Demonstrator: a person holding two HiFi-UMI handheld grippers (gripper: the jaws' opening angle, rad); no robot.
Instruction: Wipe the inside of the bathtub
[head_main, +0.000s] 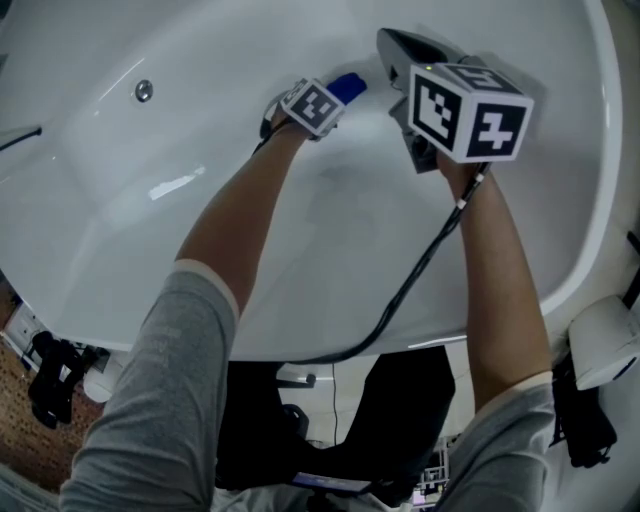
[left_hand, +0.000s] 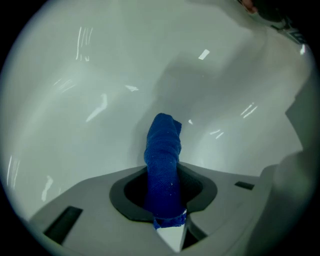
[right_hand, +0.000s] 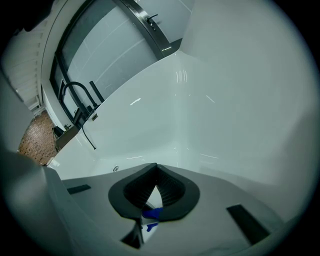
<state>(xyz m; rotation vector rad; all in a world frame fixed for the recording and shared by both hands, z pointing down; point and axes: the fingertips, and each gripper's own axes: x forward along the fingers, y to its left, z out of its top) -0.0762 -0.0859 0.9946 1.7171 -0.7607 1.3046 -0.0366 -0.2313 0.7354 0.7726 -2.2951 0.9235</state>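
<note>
Left gripper (left_hand: 165, 200) clamps a rolled blue cloth (left_hand: 163, 155) that points at the tub (head_main: 200, 150) wall. Right gripper (right_hand: 157, 192) hovers just beside it, jaws together, apparently empty.

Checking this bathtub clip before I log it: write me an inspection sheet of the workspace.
Surface: white bathtub, glossy, no dirt seen; a round metal fitting sits on its wall.
Job's things: blue cloth, rolled, pointing at the tub's inner wall.
Clutter: nothing seen inside the tub.
Grippers: left tool shut on the blue cloth; right tool shut, holding nothing, held over the tub.
Cables: black cable runs from the right tool along the forearm and over the tub's near rim.
Surroundings: black fittings at the tub's edge; brick-patterned floor beyond.
</note>
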